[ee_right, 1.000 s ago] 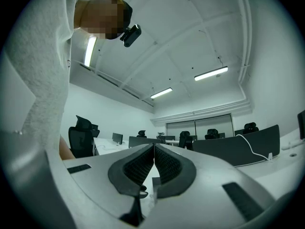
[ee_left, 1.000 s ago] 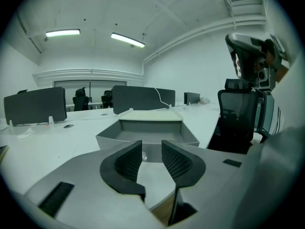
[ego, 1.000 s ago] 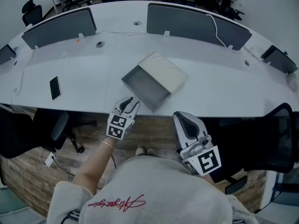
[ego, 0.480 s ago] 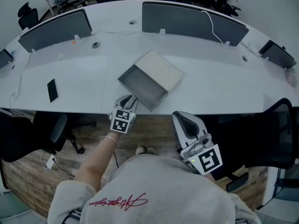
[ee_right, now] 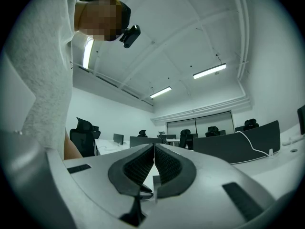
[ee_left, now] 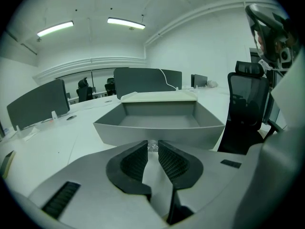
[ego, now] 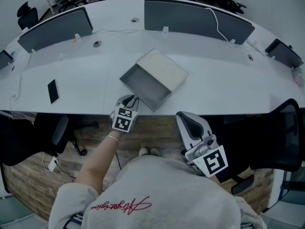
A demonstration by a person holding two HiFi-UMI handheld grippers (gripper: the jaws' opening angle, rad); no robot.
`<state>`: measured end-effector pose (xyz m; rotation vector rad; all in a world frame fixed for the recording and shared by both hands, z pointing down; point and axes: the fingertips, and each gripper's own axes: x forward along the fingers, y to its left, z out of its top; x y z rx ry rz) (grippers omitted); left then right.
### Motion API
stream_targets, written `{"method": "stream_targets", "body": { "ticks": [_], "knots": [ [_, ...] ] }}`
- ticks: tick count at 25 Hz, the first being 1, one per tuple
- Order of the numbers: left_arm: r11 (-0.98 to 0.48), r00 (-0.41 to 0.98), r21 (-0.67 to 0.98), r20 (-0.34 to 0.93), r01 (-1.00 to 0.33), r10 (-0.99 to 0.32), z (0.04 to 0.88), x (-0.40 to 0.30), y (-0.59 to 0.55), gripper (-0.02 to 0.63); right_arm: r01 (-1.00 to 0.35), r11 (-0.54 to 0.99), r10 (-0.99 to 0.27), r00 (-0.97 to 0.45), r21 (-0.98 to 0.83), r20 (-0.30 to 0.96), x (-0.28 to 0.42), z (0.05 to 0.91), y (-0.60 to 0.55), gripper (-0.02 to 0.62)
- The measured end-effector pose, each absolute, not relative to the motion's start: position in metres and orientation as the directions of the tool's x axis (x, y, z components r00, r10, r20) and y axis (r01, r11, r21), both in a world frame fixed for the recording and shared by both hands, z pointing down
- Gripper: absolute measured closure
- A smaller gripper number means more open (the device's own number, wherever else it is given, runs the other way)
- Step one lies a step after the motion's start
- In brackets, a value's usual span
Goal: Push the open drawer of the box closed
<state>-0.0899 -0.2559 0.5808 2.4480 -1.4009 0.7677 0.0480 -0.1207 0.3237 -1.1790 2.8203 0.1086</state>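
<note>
Head view: my left gripper (ego: pixel 128 100) is at the edge of the desk (ego: pixel 81 82), its tips just beside the front of the open drawer (ego: pixel 143 86), which juts from the box (ego: pixel 163 70) toward me. My right gripper (ego: pixel 187 119) hangs off the desk, near my body.

Left gripper view: my jaws have just been closing to a narrow gap with nothing between them.

Right gripper view: my jaws meet at the tips, empty.

Bare desk (ego: pixel 214 85) flanks the box (ego: pixel 164 69) on both sides. Its drawer (ego: pixel 143 86) front faces the near desk edge. Dividers (ego: pixel 195 19) stand behind the box, a phone (ego: pixel 53 90) well left.
</note>
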Motion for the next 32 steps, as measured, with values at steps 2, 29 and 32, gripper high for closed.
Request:
{"method": "stream_targets", "body": {
  "ticks": [2,29,32],
  "knots": [
    [-0.531,0.413,-0.068,0.548,-0.845,-0.728,0.580,-0.089,-0.255,0.525,-0.714,0.699,-0.708,-0.698,0.031,-0.106,0.049,0.324,-0.121,0.577],
    [-0.549,0.442,-0.036,0.549,-0.835,-0.709,0.577,-0.088,-0.254,0.526,-0.725,0.689,-0.722,-0.686,-0.006,-0.092,0.049,0.330,-0.130,0.577],
    [-0.548,0.446,-0.027,0.548,-0.836,-0.708,0.578,-0.089,-0.255,0.525,-0.726,0.687,-0.724,-0.684,-0.010,-0.086,0.049,0.331,-0.133,0.577]
  ]
}}
